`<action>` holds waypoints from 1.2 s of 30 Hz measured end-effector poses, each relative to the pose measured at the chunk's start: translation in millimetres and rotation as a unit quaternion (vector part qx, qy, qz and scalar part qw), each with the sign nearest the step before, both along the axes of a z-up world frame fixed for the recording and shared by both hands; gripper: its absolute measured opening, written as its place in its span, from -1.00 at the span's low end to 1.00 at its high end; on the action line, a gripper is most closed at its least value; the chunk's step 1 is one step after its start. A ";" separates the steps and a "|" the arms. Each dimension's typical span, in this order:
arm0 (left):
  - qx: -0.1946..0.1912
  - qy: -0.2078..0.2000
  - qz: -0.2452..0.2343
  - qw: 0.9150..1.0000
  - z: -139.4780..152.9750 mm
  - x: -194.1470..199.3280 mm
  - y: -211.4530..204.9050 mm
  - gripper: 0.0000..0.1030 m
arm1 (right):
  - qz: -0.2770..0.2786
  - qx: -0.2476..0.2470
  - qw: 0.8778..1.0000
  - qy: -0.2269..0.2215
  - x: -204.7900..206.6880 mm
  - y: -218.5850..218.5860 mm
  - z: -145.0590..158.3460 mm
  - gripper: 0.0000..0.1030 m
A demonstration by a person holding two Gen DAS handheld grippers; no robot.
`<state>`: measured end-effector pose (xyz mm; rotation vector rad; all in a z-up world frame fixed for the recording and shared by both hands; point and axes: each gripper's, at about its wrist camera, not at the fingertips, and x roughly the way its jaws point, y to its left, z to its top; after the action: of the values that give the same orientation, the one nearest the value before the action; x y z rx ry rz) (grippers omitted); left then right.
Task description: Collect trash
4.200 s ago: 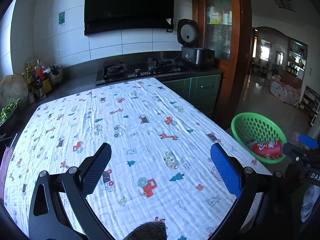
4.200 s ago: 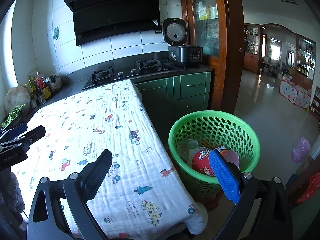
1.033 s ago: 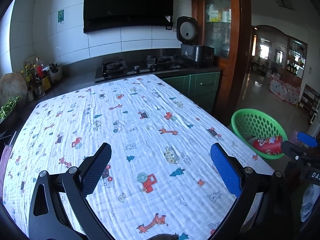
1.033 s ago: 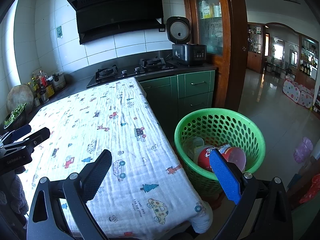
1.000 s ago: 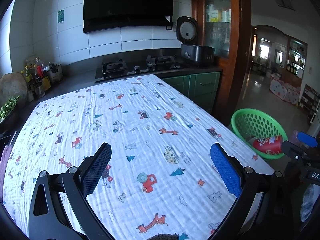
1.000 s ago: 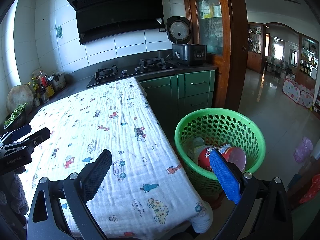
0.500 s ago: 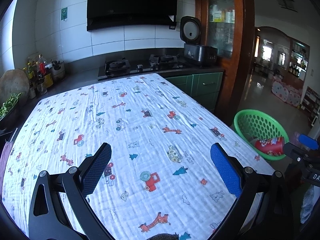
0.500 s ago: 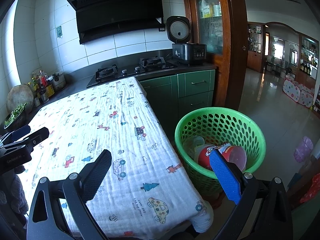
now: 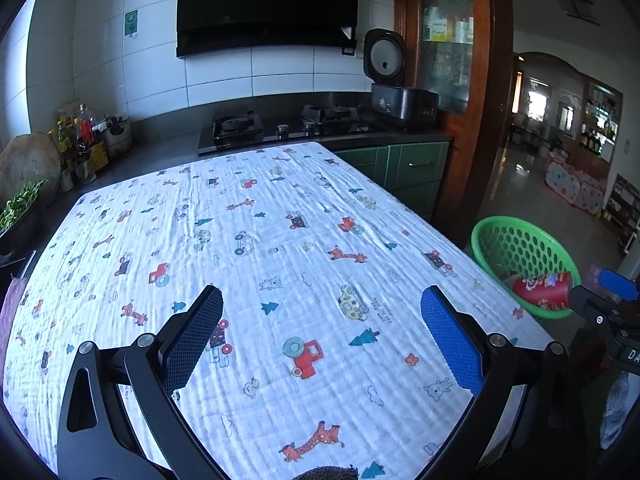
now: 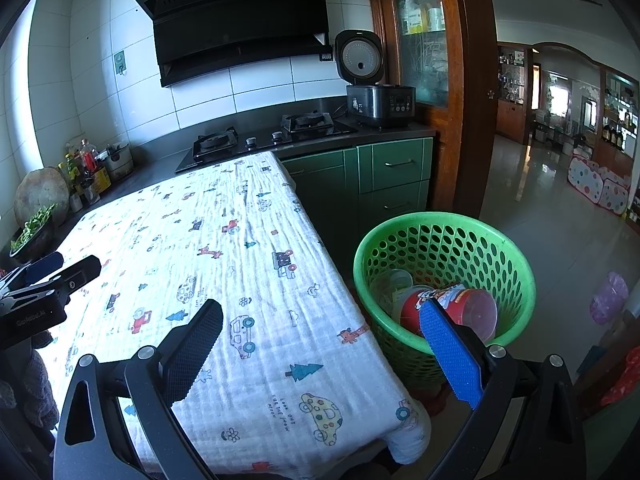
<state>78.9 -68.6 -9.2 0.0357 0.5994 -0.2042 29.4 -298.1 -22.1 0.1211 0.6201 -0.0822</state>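
The left gripper (image 9: 320, 336) hovers over the table (image 9: 280, 240), its fingers (image 9: 192, 340) spread wide and empty above the patterned cloth. To the table's right, the right gripper (image 10: 320, 354) hangs over its corner, fingers (image 10: 450, 354) likewise released. Just right of the table stands the green basket (image 10: 500, 248), holding a red cup (image 10: 452, 304) and clear plastic containers (image 10: 390, 284).

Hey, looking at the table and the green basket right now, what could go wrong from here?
1. The green basket stands on the floor close to the table's corner, so a careless step or swing might tip it and spill the red cup and clear cups lying loose inside.
2. The tablecloth hangs over the table edge; the open right gripper, hovering near that corner, might snag it and drag it.
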 end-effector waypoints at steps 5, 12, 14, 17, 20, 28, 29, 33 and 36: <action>0.000 0.001 0.003 1.000 0.2 -0.6 1.7 0.90 | 0.003 0.000 1.000 0.001 0.3 1.7 0.5 0.86; 0.000 0.003 0.002 1.000 -0.3 -0.3 2.2 0.90 | 0.003 0.000 1.000 0.003 1.8 1.9 0.7 0.86; 0.001 0.003 0.002 1.000 -0.1 -0.4 2.4 0.90 | 0.004 0.001 1.000 0.003 2.1 1.6 0.8 0.86; 0.000 0.002 0.002 1.000 -0.3 -0.5 2.4 0.90 | 0.004 0.001 1.000 0.003 1.8 2.0 0.3 0.86; 0.000 0.003 -0.001 1.000 -0.3 -0.2 0.3 0.90 | 0.004 0.001 1.000 0.003 2.1 1.8 0.6 0.86; 0.004 -0.015 -0.017 1.000 6.8 -10.7 -7.9 0.90 | 0.005 0.002 1.000 0.004 3.3 2.0 0.4 0.86; 0.002 -0.018 -0.020 1.000 8.3 -11.9 -8.8 0.90 | 0.005 0.002 1.000 0.004 3.2 2.2 0.4 0.86; -0.018 -0.012 -0.038 0.999 10.8 -13.6 -9.3 0.90 | 0.005 0.002 1.000 0.003 3.3 2.1 0.6 0.86; -0.036 -0.002 -0.047 0.998 9.2 -12.5 -7.6 0.90 | 0.006 0.002 1.000 0.003 3.5 2.4 0.7 0.86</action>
<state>66.4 -76.3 0.0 -0.0043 0.5856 -0.3172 32.8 -295.7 -21.4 0.1219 0.6275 -0.0693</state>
